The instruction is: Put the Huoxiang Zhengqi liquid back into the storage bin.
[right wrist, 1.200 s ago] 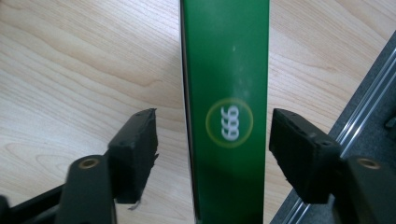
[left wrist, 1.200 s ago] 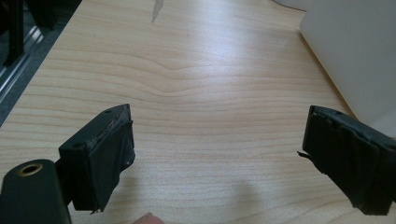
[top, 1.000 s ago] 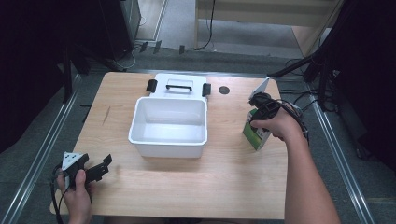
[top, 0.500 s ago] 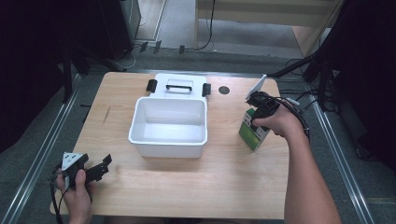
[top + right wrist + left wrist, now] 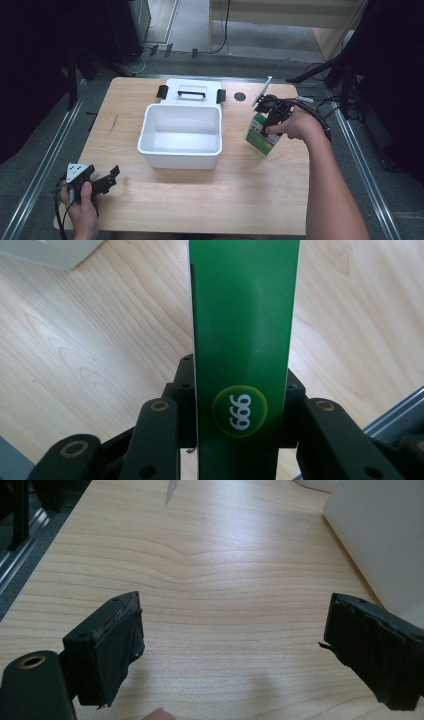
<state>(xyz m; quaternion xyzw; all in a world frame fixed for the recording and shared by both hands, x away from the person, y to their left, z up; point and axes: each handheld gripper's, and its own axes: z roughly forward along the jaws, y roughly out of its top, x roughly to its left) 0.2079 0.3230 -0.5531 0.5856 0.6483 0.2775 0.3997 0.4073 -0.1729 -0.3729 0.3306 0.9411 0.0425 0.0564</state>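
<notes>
Lifted since a second ago: the green box (image 5: 261, 136) now hangs tilted just above the bench (image 5: 240, 200), where before it stood on the wood near the right edge.

Right gripper (image 5: 274, 120) has just been closing and now clamps the green box between its jaws, near the right edge of the bench, beside the white bin (image 5: 181, 135) but apart from it. This box is a slim carton, dark green on its narrow face (image 5: 244, 330), with a round yellow-green badge that carries white digits; its broad side is white with green print. Left gripper (image 5: 95, 181) rests near the front left corner, its jaws spread wide with only bare wood between them.
</notes>
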